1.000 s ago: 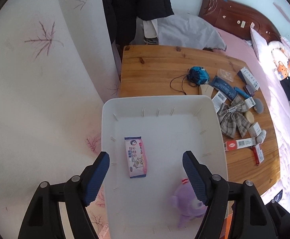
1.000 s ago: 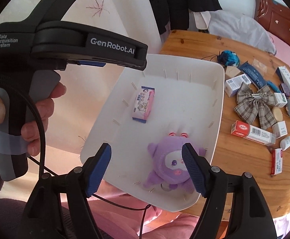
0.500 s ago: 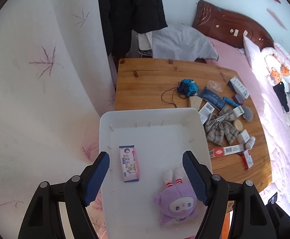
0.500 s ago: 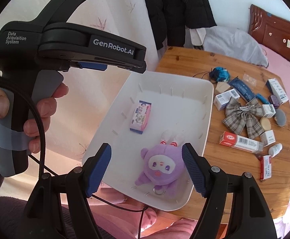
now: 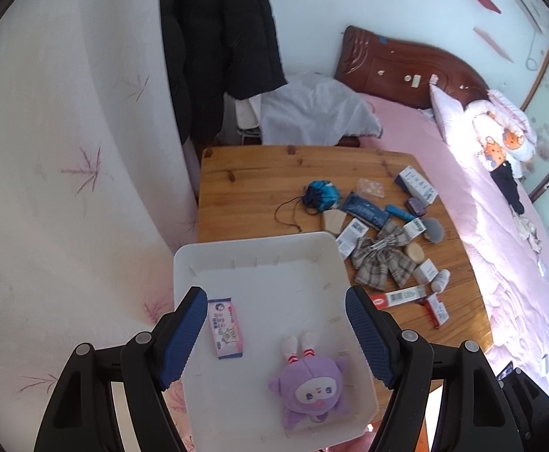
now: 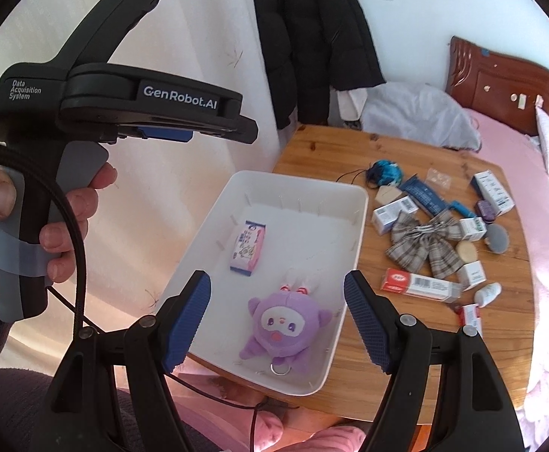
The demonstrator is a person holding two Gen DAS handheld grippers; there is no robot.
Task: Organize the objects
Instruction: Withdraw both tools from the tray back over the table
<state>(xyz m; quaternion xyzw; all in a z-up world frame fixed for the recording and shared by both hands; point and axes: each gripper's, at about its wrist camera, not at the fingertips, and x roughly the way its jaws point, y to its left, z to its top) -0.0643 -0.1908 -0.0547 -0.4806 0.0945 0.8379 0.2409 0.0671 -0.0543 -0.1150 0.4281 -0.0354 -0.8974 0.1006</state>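
Both tools (image 5: pixel 274 333) (image 6: pixel 277 318) agape, empty.

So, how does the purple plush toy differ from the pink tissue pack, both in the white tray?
The purple plush toy is round and bulky, while the pink tissue pack is a flat, thin rectangle. The plush toy is purple with a white face; the tissue pack is pink and white with small printed pictures. The plush toy lies near the tray's near edge, the tissue pack farther in. Both rest loose in the white tray, apart from each other.
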